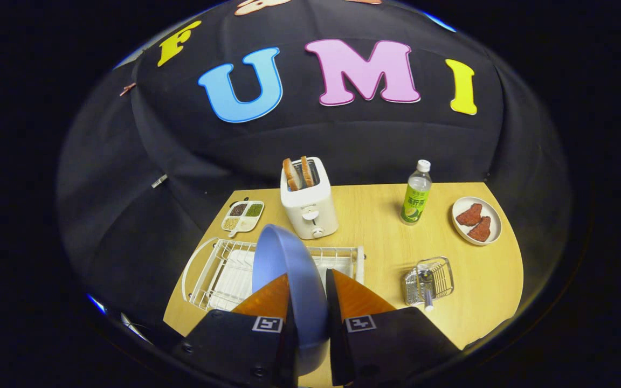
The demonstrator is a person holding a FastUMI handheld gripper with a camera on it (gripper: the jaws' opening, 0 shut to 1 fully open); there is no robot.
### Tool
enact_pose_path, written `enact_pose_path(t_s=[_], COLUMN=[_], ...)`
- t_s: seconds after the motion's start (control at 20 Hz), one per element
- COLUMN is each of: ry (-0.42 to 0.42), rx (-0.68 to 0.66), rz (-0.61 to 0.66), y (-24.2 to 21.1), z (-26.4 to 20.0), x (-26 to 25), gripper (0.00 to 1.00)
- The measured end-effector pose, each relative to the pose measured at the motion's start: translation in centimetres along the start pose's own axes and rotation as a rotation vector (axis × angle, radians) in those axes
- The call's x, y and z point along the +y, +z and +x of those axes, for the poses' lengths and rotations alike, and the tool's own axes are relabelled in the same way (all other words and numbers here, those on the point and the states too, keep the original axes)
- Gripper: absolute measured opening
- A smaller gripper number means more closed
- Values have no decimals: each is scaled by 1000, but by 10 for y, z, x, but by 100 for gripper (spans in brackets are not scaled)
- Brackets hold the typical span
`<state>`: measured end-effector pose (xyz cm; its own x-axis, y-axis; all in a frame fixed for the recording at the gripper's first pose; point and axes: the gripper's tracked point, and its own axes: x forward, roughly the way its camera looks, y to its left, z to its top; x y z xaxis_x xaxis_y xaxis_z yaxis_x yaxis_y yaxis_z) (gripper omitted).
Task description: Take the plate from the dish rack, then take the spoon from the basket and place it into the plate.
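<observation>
Plate (283,264) (held on edge) sits clamped between both fingers of the tool (308,283).

The gripper (307,280) holds the blue plate (283,269) on edge, both fingers pressed against its faces, above the white dish rack (219,272). Beyond stands a toaster (310,202) (two bread slices poking up), with a divided dish of grains (243,215) beside it. Off to the right sit a bottle (415,194), a plate with meat pieces (476,220) and the wire basket (430,280) holding the spoon (428,288).

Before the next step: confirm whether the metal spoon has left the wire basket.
No, the metal spoon stands in the wire basket.
</observation>
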<state>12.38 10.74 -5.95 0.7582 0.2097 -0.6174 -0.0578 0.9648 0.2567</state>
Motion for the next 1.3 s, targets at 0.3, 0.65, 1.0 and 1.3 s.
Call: enact_pose_path(t_s=[0.3, 0.65, 1.0, 1.3], ry=[64, 6, 52, 121], rx=[-5, 79, 177, 234], rz=[191, 361, 371, 378], y=[-31, -135, -177, -191], z=[-89, -121, -61, 1], x=[-78, -182, -235, -248], gripper=[27, 27, 27, 28])
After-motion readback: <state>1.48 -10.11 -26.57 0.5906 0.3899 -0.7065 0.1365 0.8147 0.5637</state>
